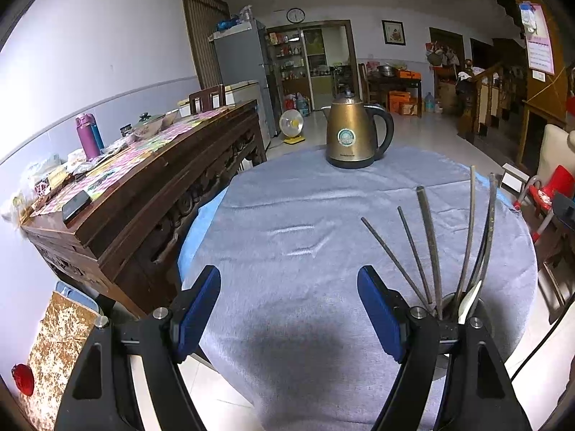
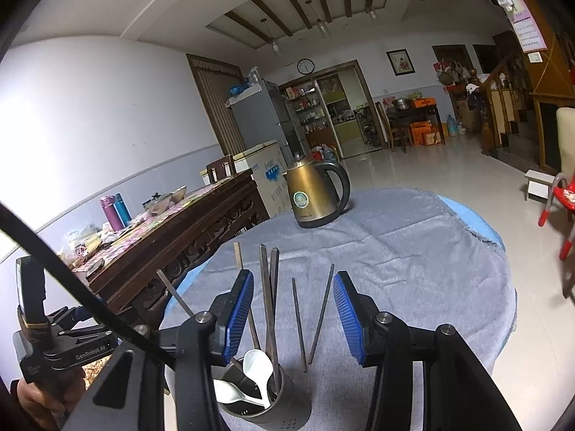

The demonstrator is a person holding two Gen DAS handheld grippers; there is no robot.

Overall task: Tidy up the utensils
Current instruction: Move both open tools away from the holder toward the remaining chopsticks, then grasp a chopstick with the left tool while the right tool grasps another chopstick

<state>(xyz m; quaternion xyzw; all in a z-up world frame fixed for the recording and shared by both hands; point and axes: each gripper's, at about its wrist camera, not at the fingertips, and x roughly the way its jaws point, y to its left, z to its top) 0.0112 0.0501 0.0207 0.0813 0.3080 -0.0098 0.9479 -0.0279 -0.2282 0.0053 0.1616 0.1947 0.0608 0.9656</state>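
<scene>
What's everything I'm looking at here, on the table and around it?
Utensil holder: one, dark metal cylinder, near edge of the table, below the right gripper.
Chopsticks: several, dark, standing in the holder and fanned out.
Spoons: at least two, white, in the holder.
Kettle: one, bronze with black handle, far side of the table.
Tablecloth: one, grey-blue, covering the round table.
Sideboard: one, dark carved wood, left of the table, cluttered on top.
Wall clock: one, white, far wall.
Left gripper: blue pads, open, empty.
Right gripper: blue pads, open, above the holder.
</scene>
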